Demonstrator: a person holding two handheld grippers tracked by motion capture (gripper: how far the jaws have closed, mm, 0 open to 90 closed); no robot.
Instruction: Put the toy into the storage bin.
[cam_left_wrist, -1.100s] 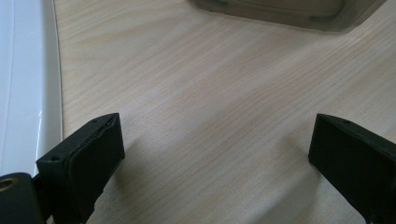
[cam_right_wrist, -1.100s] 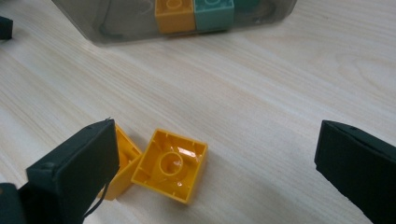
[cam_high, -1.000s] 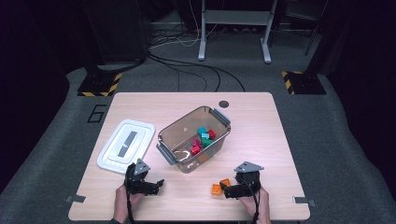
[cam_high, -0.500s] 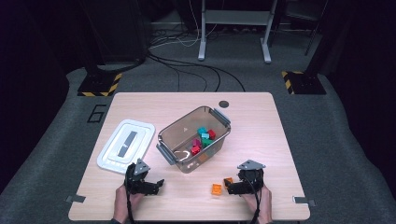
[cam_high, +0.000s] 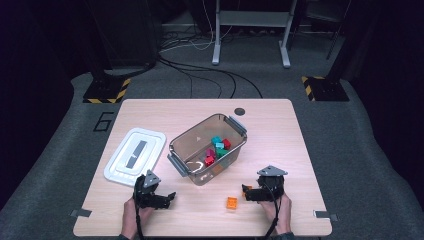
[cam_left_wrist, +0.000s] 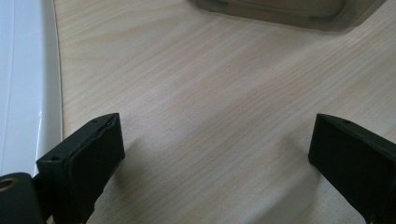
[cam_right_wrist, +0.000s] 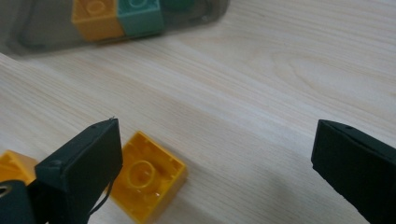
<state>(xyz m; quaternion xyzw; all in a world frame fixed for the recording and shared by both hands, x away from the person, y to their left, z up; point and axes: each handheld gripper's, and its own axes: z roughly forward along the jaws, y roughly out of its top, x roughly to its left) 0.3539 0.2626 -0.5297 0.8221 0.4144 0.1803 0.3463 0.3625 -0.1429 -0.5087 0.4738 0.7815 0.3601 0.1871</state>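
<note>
High view: the right gripper (cam_high: 250, 194) has drawn back from the orange brick (cam_high: 232, 202), which lies free on the table (cam_high: 300, 150) just beside it, fingers wide apart. Left gripper (cam_high: 167, 198) stays put, fingers wide.

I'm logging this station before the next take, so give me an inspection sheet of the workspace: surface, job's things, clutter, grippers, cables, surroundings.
Surface: light wooden table, bare grain between items.
Job's things: two small orange plastic bricks; one lies loose on the table, one sits at the right gripper's fingers; clear plastic bin holds red, teal, green and orange bricks.
Clutter: white plastic lid lying left of the bin; dark round disc near the far edge.
Grippers: left gripper open over bare wood; right gripper open beside the bricks.
Cables: black cables across the floor beyond the table.
Surroundings: grey carpet, striped stand bases, metal frame legs.
</note>
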